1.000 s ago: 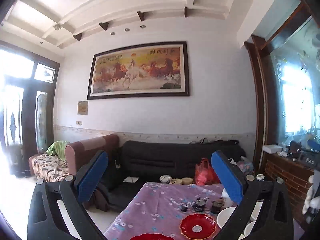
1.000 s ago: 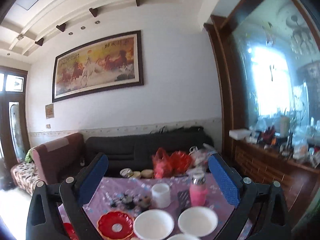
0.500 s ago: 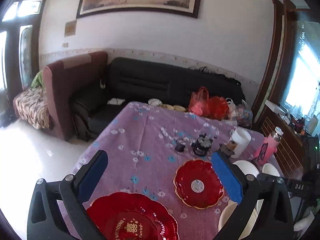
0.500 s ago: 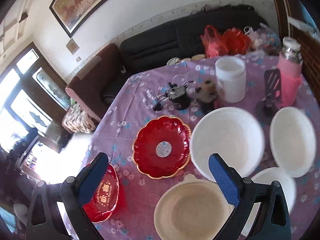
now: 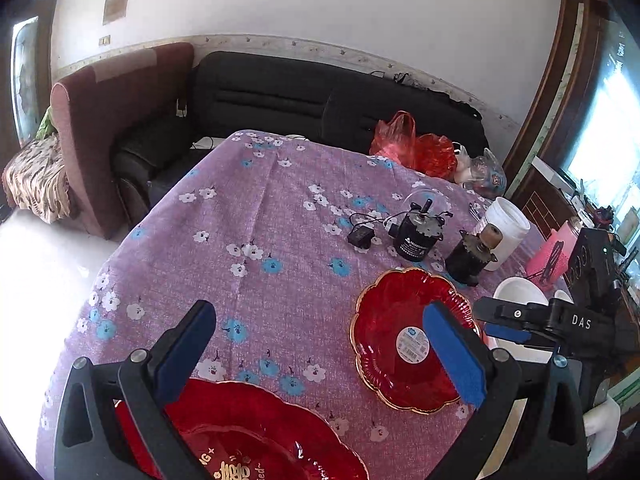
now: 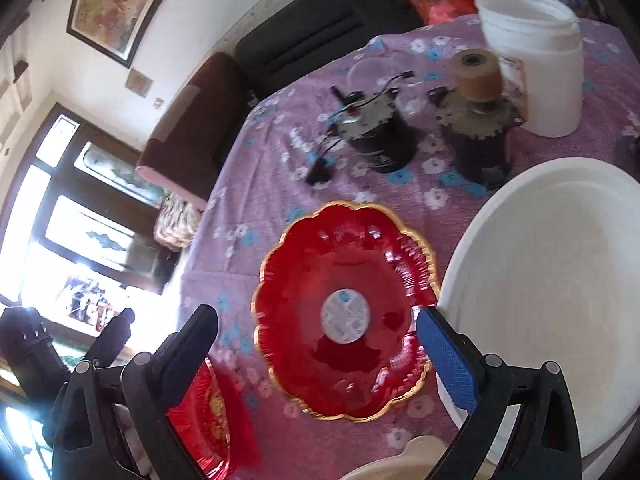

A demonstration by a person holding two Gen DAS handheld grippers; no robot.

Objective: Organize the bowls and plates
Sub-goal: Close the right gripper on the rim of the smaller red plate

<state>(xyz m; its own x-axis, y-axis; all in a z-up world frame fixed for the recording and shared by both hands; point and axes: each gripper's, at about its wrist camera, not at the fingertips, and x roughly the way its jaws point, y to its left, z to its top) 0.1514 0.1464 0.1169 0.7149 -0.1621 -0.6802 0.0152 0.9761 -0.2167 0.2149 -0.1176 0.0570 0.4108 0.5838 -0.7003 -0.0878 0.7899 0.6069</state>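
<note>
A small red gold-rimmed plate (image 5: 404, 340) with a white sticker lies on the purple flowered tablecloth (image 5: 260, 220); it also shows in the right wrist view (image 6: 344, 308). A larger red plate (image 5: 248, 436) lies at the near edge, under my left gripper (image 5: 320, 344), which is open and empty. My right gripper (image 6: 316, 344) is open and empty, hovering over the small red plate. A big white bowl (image 6: 548, 292) sits right of it. A cream plate rim (image 6: 404, 460) shows at the bottom. The right gripper appears in the left wrist view (image 5: 520, 324).
Two black motors (image 5: 416, 236) (image 6: 476, 128), a small adapter (image 5: 360, 236), a white tub (image 6: 536, 64) and a pink bottle (image 5: 552, 256) stand at the back right. Red bags (image 5: 416, 148) lie at the far edge. Sofas (image 5: 280, 92) stand beyond.
Both grippers have tilted down from the wall and moved closer to the table. The right gripper has moved in over the small red plate. Both stay open.
</note>
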